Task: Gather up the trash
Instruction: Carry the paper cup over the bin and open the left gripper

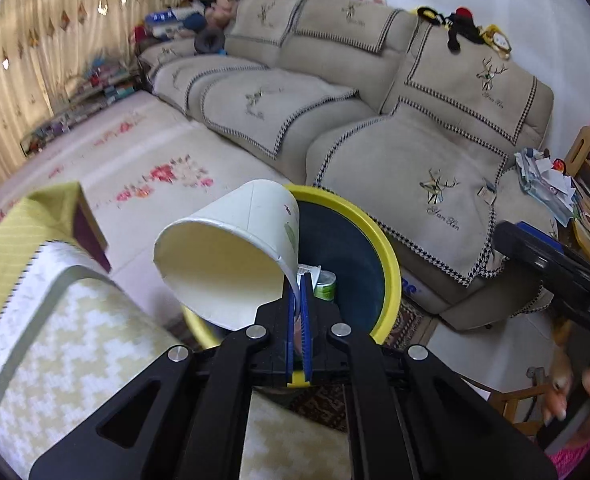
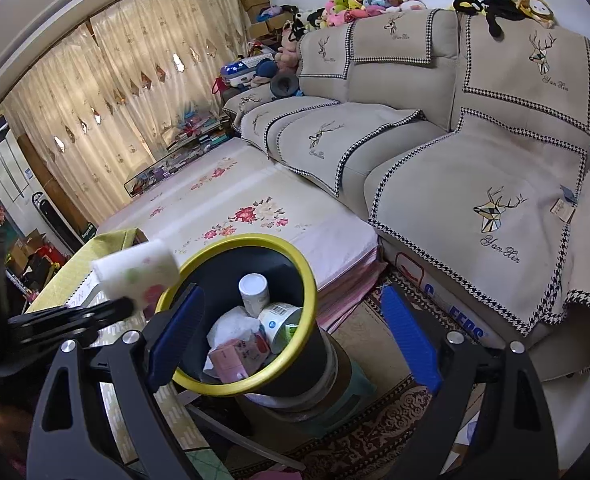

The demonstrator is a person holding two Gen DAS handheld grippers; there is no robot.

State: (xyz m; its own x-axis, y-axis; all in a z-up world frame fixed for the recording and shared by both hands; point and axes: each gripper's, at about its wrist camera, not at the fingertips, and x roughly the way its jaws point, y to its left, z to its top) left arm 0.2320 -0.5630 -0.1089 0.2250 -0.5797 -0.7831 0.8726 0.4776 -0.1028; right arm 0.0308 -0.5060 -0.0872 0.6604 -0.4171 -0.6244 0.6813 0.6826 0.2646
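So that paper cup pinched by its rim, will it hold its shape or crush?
The paper cup looks thin-walled, so the shut left gripper probably dents its rim. Empty, it seems light. Released over the bin, it would likely tumble in.

Soft daylight through the curtain [image 2: 107, 92], strong fisheye bending, dark corners, motion-blurred paper cup [image 2: 137, 272].

So the floor has a patterned brown rug [image 2: 379, 436], and a teal stool [image 2: 359, 390] sits on it with the black yellow-rimmed trash bin [image 2: 255, 390] on top. Next to that there's a table under a yellow-green cloth [image 1: 47, 312]; a dark red box [image 1: 93, 232] sits at its far end. Behind it is a low platform with a pale floral cover [image 2: 231, 216], running right up along the beige sofa [image 2: 475, 184].
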